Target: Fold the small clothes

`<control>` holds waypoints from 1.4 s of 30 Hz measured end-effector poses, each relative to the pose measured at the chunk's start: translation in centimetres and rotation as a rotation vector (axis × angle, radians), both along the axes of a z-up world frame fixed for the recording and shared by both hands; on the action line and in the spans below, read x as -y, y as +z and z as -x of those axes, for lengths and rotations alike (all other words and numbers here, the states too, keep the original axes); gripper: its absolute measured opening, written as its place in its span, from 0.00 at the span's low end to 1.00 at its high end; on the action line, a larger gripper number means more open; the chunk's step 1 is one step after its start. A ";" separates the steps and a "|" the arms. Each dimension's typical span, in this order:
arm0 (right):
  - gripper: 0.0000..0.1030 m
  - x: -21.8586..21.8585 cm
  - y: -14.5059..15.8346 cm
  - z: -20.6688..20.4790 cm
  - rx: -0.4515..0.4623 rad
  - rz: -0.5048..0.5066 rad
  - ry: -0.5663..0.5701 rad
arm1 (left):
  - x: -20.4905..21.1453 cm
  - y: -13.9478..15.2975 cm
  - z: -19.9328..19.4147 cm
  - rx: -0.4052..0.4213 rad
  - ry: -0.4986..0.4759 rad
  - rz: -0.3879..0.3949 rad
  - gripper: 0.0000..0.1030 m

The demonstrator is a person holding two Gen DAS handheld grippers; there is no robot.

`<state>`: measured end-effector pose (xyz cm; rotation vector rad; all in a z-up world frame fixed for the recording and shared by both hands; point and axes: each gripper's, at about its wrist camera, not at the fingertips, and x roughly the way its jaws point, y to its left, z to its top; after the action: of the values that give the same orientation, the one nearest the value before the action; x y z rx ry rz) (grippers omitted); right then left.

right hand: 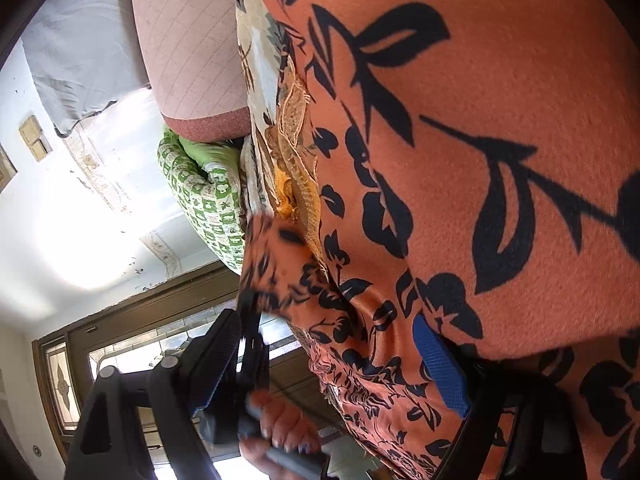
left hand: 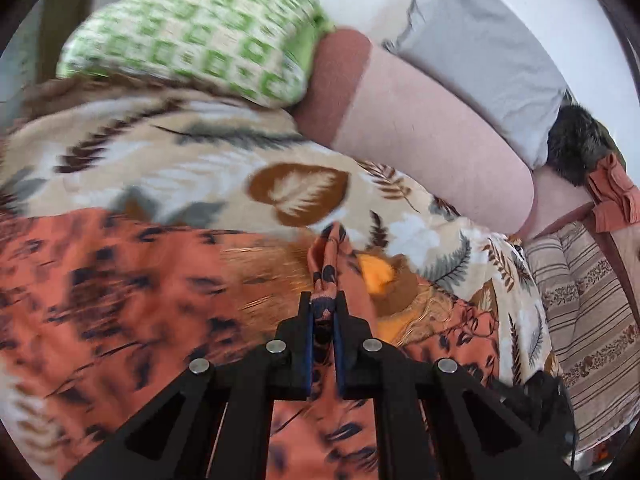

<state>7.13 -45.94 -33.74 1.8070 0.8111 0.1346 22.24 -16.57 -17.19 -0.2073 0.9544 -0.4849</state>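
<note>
Fabric, orange with a dark navy leaf print (left hand: 120, 300), fills the lower left of the left wrist view. The left gripper (left hand: 325, 312) has its black jaws pressed together, pinching a bunched fold of that garment, and the fold rises in a narrow ridge straight ahead of the tips. Beyond the tips lies a cream bedspread printed with brown and grey leaves (left hand: 200, 168). Farther ahead sit a green-and-white checked cushion (left hand: 192, 36) to the left and a long pink bolster with a rust end (left hand: 420, 128) to the right, with a grey pillow (left hand: 480, 48) behind it (much of this view is motion-blurred).

In the right wrist view, the right gripper (right hand: 340, 360) stands spread wide. Its blue-padded finger (right hand: 440, 368) on the right lies against the orange garment (right hand: 480, 120), which fills the space ahead and to the right. The other finger hangs clear of the cloth on the left. Near that finger, a hand (right hand: 280, 424) grips the handle of the left gripper (right hand: 252, 304), whose tip meets a blurred edge of the garment.
</note>
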 end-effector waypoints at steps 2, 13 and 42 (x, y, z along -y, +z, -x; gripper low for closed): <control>0.87 -0.1 0.1 -0.1 0.000 0.010 0.005 | -3.0 0.0 1.5 0.008 0.054 -0.028 0.08; 0.87 -0.4 3.8 -0.8 0.110 0.188 0.031 | -10.4 -5.4 6.3 -0.170 0.220 -0.113 0.10; 0.88 2.9 2.0 1.5 0.008 0.151 -0.146 | -5.1 -1.9 -3.1 0.056 0.162 -0.324 0.05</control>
<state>5.61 -48.87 -31.74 1.7142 0.6634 -0.0143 25.37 -11.47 -19.12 0.0225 0.9391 -0.1816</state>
